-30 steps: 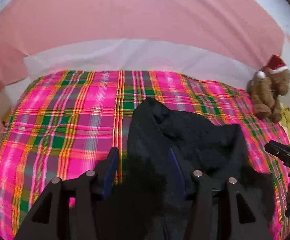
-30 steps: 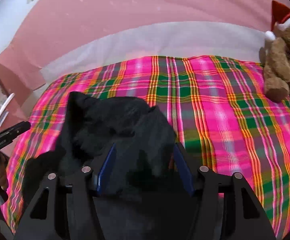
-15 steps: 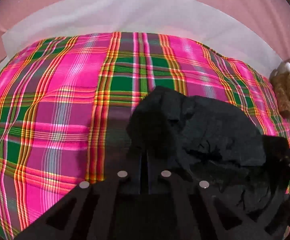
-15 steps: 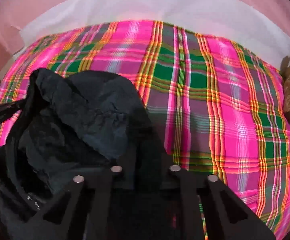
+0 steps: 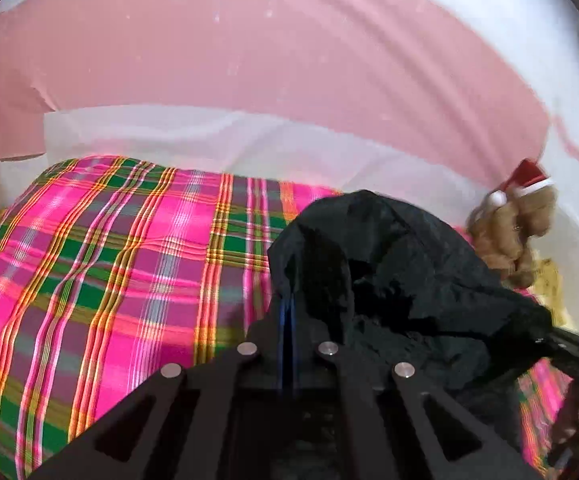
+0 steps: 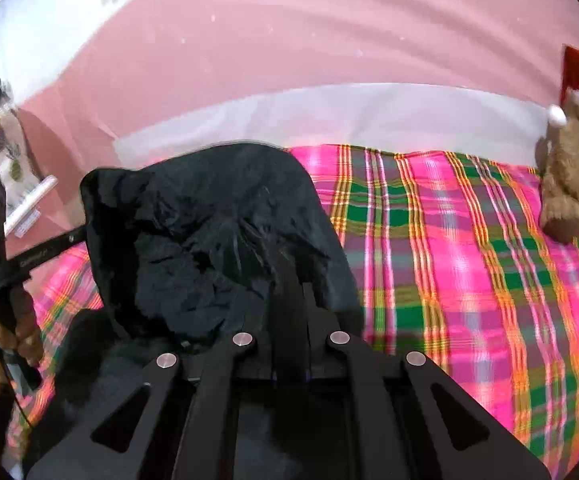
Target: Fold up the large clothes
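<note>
The black garment (image 5: 401,276) was held bunched and raised above the pink plaid blanket (image 5: 101,280), hanging between the two grippers. The left gripper (image 5: 287,320) was seen closed, its fingers pressed together on a fold of the cloth. The right gripper (image 6: 291,280) was likewise closed on the cloth at the other side. A teddy bear (image 6: 569,184) in a red hat was seated at the blanket's far right edge.
</note>
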`<state>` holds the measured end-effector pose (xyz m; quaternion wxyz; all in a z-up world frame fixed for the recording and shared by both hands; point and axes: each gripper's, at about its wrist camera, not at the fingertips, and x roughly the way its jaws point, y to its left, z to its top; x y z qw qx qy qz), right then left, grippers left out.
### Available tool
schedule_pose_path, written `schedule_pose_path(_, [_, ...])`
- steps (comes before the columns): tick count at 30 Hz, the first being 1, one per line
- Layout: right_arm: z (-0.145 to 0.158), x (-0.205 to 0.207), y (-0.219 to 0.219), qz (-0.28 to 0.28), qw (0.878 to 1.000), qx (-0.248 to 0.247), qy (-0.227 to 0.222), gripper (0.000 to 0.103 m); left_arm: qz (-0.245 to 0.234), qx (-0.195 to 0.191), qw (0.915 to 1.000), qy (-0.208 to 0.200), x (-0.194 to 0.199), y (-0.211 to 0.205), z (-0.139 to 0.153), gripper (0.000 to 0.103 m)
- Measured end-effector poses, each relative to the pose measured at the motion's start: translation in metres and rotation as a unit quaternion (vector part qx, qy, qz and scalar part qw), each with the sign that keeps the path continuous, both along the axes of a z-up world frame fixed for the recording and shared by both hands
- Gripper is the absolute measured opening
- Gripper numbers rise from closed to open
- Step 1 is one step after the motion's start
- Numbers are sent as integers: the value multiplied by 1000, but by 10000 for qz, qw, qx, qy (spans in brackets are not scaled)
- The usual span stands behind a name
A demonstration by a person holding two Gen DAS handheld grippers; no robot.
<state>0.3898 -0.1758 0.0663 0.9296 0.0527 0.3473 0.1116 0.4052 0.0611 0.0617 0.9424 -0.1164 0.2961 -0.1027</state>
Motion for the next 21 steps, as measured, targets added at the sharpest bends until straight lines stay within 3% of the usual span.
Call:
schedule_pose_path(4, [-9,-42,-2,-80,9996,270,10,8,-35,-163,9998,-87,-56,13,-1,2])
schedule_pose_path(8, [-33,-84,4,-52,9989,393,258,9,33,-113,9999,20,-97,19,-21,3])
schedule_pose_path(13, [-63,-114,6,-34,9971,377,655,15,210,-23,9983,540,-123,31,-53,5])
schedule_pose_path(16, [-73,-128,1,-66,9960,411,792,26,328,-22,9945,990,-133,38,-70,5])
schedule_pose_path(19, [-74,-145,-4,-20,9952,439,874,37,308,-72,9916,1251,-154,44,-81,5])
schedule_pose_path(21, [-68,-160,-5,-43,9956,479,802,38,323,-60,9911,1293,-166,47,-82,5])
